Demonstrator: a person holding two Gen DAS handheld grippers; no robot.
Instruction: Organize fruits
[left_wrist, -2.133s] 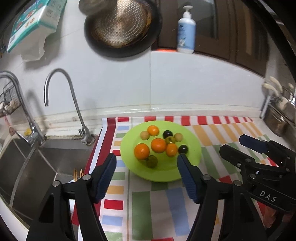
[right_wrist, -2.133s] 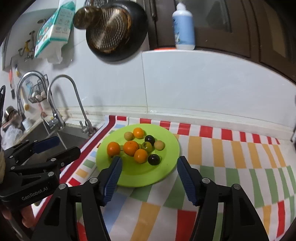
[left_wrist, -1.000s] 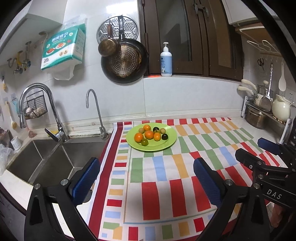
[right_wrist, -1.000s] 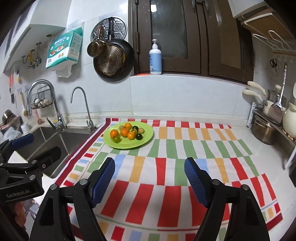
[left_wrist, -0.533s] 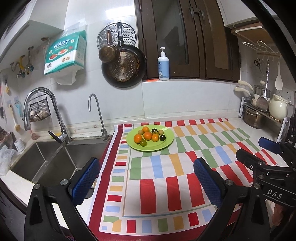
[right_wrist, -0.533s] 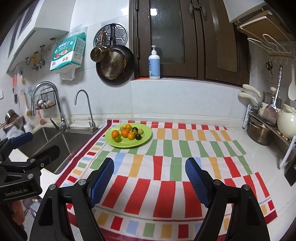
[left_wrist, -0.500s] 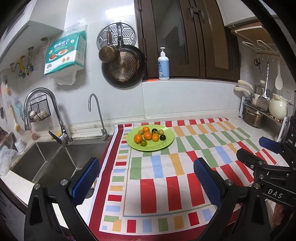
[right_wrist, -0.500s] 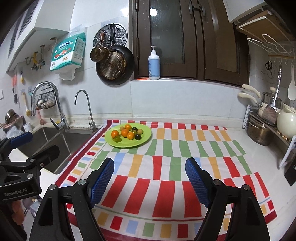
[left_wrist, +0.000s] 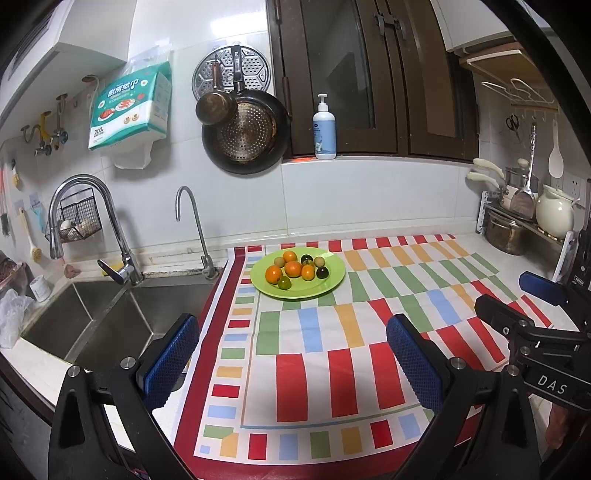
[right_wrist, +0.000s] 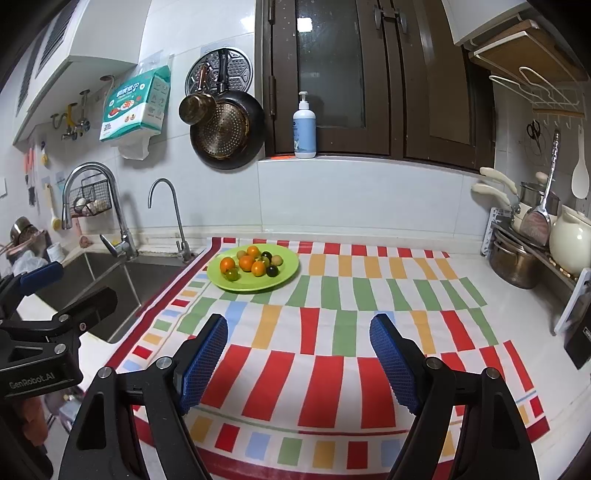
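A green plate (left_wrist: 332, 282) sits at the far left of the striped cloth and holds several small fruits: oranges (left_wrist: 273, 274), dark ones (left_wrist: 322, 272) and yellow-green ones. It also shows in the right wrist view (right_wrist: 284, 275). My left gripper (left_wrist: 293, 356) is open and empty, well back from the plate, above the cloth's near edge. My right gripper (right_wrist: 299, 354) is open and empty, also far back. Each gripper shows at the edge of the other's view.
A steel double sink (left_wrist: 110, 314) with two taps lies left of the cloth (left_wrist: 369, 332). Pots, a white kettle (right_wrist: 570, 240) and utensils stand on a rack at the right. A pan (left_wrist: 245, 138) and soap bottle (left_wrist: 324, 129) are on the back wall.
Both grippers have pulled far back from the plate over the last two seconds and opened wider; in the last half second they barely moved. The fruits stay on the plate.
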